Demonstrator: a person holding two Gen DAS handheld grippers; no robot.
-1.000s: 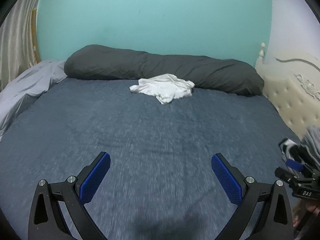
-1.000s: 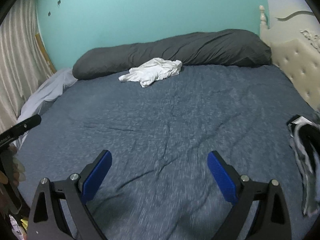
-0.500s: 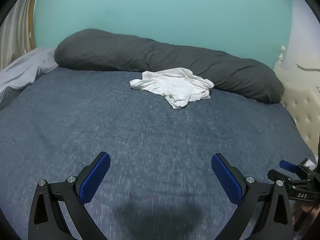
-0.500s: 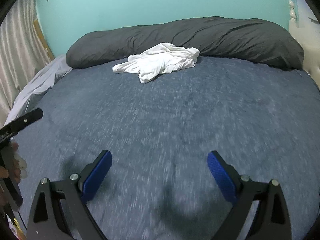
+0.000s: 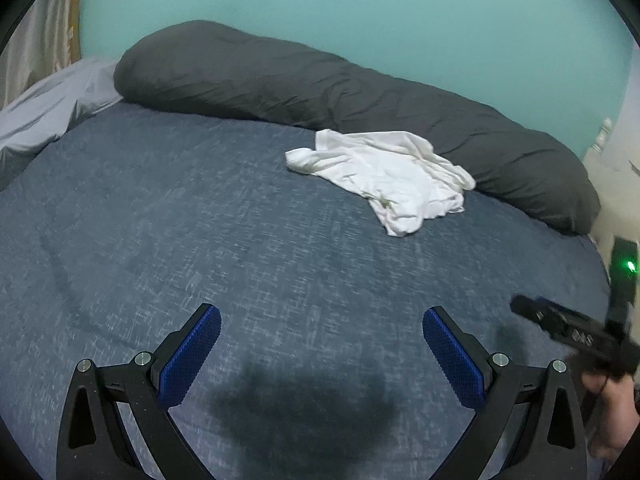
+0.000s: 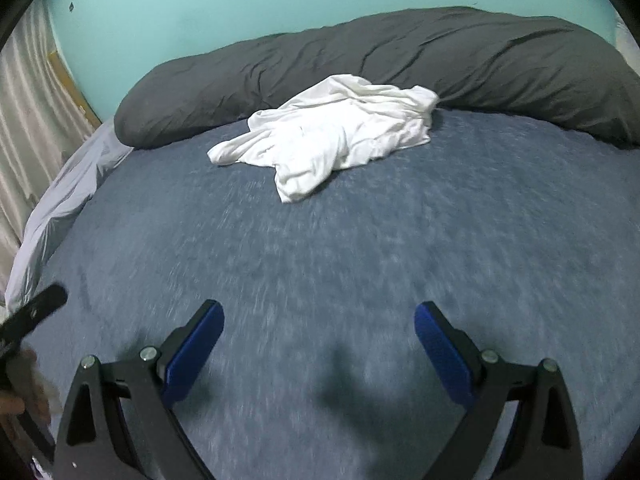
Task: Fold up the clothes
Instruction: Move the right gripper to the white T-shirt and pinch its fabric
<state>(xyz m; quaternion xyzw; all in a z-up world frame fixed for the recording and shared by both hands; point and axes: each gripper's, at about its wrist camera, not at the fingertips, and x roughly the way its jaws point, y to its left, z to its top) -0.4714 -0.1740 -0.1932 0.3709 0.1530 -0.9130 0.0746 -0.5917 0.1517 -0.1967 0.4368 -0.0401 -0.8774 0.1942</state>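
Observation:
A crumpled white garment point(image 5: 388, 172) point(image 6: 336, 136) lies on the blue bed cover point(image 5: 200, 232) point(image 6: 400, 248), close against a long dark grey pillow point(image 5: 320, 84) point(image 6: 380, 64). My left gripper point(image 5: 322, 324) hovers open over the cover, well short of the garment, with nothing between its blue pads. My right gripper point(image 6: 320, 320) is open too and empty, likewise some way in front of the garment. The right tool's black body point(image 5: 576, 332) shows at the right edge of the left wrist view, held by a hand point(image 5: 608, 408). The left tool point(image 6: 28, 316) shows at the left edge of the right wrist view.
A turquoise wall point(image 5: 360, 12) stands behind the pillow. A pale grey sheet point(image 5: 44, 108) point(image 6: 60, 208) is bunched at the bed's left side, beside a light curtain point(image 6: 28, 120). A cream headboard post point(image 5: 604, 136) shows at the far right.
Both grippers have moved forward over the bed toward the white garment, which now looks larger and nearer. Both stay open. The striped clothing seen at the right edge earlier is out of view.

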